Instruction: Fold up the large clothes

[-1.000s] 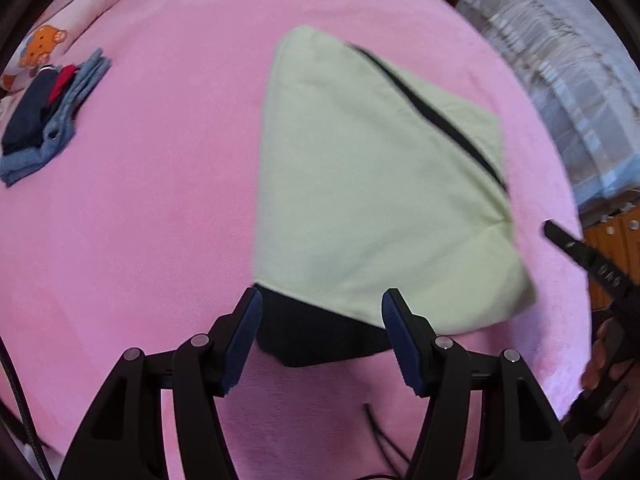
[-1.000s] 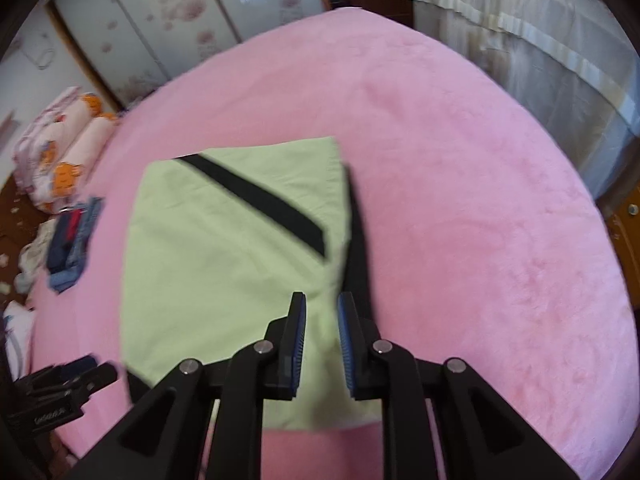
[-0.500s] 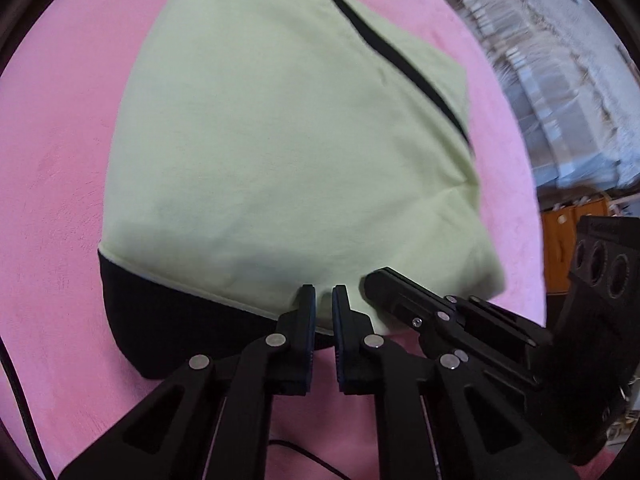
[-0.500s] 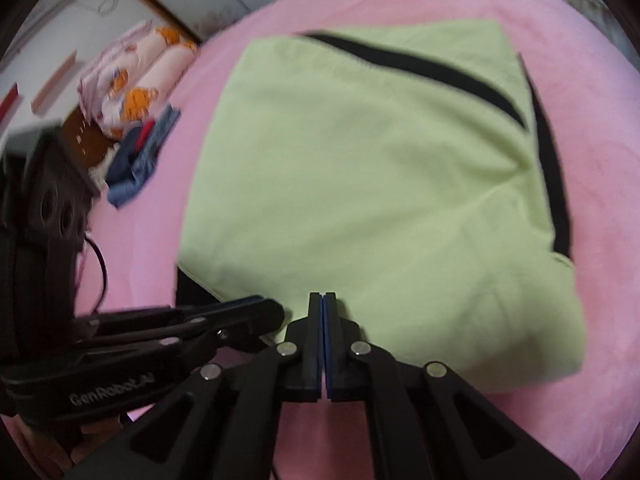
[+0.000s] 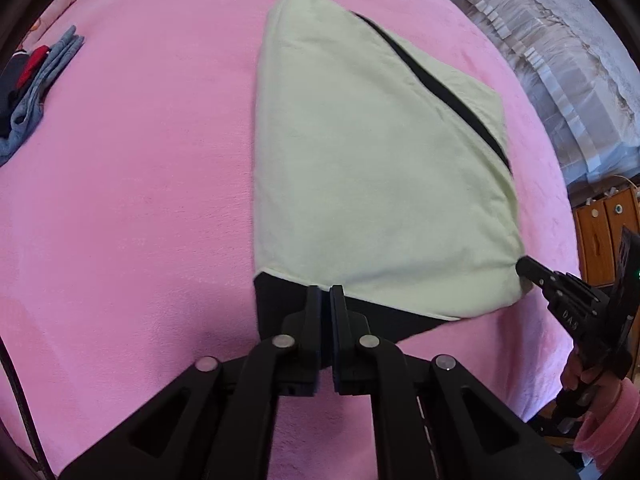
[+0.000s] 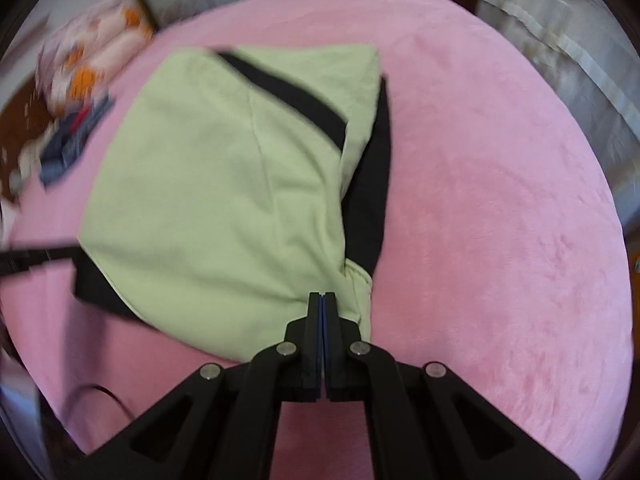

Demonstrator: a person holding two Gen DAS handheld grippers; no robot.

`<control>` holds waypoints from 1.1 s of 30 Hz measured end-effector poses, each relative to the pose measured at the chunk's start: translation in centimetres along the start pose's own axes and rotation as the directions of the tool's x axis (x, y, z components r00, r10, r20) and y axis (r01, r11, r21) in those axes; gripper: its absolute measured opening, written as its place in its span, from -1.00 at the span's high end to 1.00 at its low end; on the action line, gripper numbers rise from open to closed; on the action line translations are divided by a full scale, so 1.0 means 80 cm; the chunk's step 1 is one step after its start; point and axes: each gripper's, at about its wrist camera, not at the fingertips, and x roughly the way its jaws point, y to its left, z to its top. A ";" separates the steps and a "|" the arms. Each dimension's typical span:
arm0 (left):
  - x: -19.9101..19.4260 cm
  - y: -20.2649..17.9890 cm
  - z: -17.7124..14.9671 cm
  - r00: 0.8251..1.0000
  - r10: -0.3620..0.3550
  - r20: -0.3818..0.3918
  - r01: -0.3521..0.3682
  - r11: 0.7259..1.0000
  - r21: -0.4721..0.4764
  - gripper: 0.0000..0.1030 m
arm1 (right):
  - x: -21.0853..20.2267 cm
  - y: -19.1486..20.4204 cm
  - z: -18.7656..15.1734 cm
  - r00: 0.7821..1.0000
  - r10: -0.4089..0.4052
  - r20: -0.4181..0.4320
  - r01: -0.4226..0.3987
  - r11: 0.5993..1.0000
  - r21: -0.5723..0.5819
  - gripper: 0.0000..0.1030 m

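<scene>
Garment (image 5: 372, 176) edge pinched, left tool (image 5: 325, 294), right tool (image 6: 322, 300), both closed

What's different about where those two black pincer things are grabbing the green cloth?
The left gripper pinches the garment at its black near hem; the right gripper pinches a bunched pale green corner. In the left wrist view, the left gripper's fingers show a thin slit between them, while in the right wrist view, the right gripper's fingers press fully together. Both are shut on the garment's near edge, above the pink blanket.

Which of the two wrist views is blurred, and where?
Right wrist view: motion blur smears the folded clothes pile and pillows at left; the green garment is soft. Left wrist view: sharp, with only fisheye bending at the edges.
</scene>
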 end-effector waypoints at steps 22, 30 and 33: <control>0.102 -0.047 0.254 0.982 0.059 0.181 -0.071 0.996 0.059 0.94 | 0.140 0.057 0.189 0.963 0.205 0.174 -0.227 0.966 0.120 1.00; 0.078 -0.019 0.298 0.939 0.187 0.288 -0.209 0.977 0.047 0.94 | 0.129 -0.014 0.224 0.975 0.047 0.218 -0.084 0.983 0.164 1.00; 0.067 0.000 0.289 0.926 0.229 0.301 -0.252 0.967 0.038 0.94 | 0.118 -0.063 0.213 0.977 -0.008 0.214 -0.046 0.968 0.245 1.00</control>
